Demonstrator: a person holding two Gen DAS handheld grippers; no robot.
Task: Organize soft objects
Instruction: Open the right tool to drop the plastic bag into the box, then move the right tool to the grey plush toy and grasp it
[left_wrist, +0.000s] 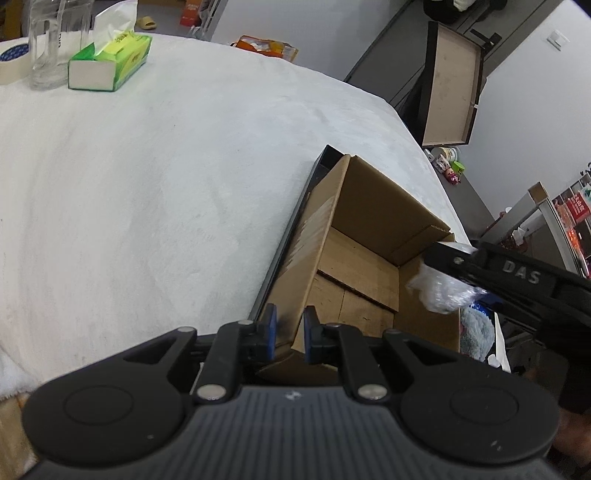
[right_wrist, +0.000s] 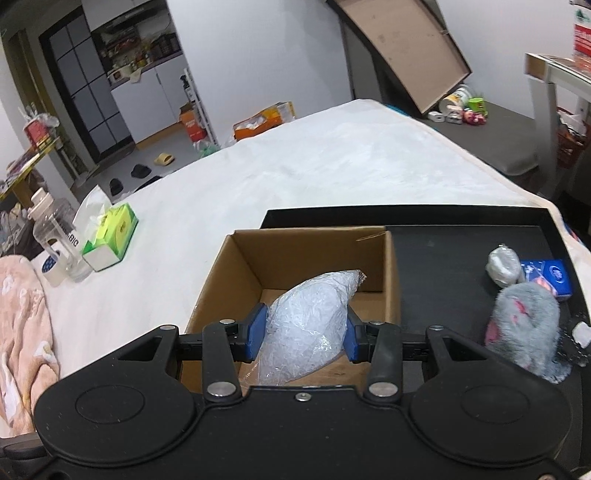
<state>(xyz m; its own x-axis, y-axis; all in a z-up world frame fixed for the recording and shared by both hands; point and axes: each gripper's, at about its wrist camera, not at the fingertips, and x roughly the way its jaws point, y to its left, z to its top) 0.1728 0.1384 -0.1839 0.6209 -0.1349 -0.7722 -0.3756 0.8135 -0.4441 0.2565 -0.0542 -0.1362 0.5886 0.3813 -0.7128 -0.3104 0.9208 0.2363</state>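
My right gripper (right_wrist: 304, 338) is shut on a crinkled clear plastic bag (right_wrist: 306, 328) and holds it over the open cardboard box (right_wrist: 218, 273). In the left wrist view the same bag (left_wrist: 439, 291) hangs at the box's right side under the right gripper (left_wrist: 476, 291). My left gripper (left_wrist: 290, 332) is shut on the near left wall of the cardboard box (left_wrist: 306, 258). The box stands in a black tray (right_wrist: 443, 258). A grey plush toy (right_wrist: 524, 325), a small white bundle (right_wrist: 502, 266) and a blue packet (right_wrist: 554, 277) lie in the tray to the right.
The tray sits on a white cloth-covered table (right_wrist: 295, 173). A green tissue box (left_wrist: 110, 62), a clear bottle (left_wrist: 48, 44) and a tape roll (left_wrist: 13, 62) stand at the far left. A pink blanket (right_wrist: 22, 332) lies at the left edge.
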